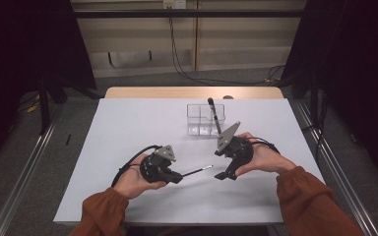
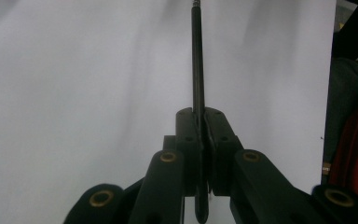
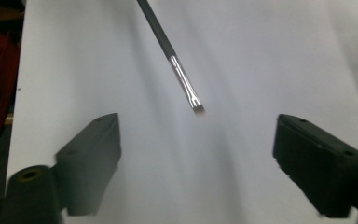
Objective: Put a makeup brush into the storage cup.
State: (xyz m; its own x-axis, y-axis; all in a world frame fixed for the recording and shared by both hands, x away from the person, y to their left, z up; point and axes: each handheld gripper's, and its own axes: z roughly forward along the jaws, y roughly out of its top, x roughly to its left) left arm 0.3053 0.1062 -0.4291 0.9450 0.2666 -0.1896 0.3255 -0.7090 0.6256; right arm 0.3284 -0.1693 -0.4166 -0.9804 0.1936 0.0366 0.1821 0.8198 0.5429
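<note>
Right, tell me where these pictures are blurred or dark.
High view: dim, dark room edges, soft shadows under the hands on the table. Left gripper view: the near jaws are soft, the brush sharper. Right gripper view: the right gripper is blurred, the brush's metal ferrule glints.

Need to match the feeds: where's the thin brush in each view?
High view: brush low centre, sticking right from the left hand-held gripper.
Left gripper view: centre, upright between shut jaws.
Right gripper view: top centre, tip down.
Shared landmark: white table.

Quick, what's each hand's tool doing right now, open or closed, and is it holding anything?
Left tool: closed on a thin brush.
Right tool: open, holding nothing; the brush tip sits in front of it.
</note>
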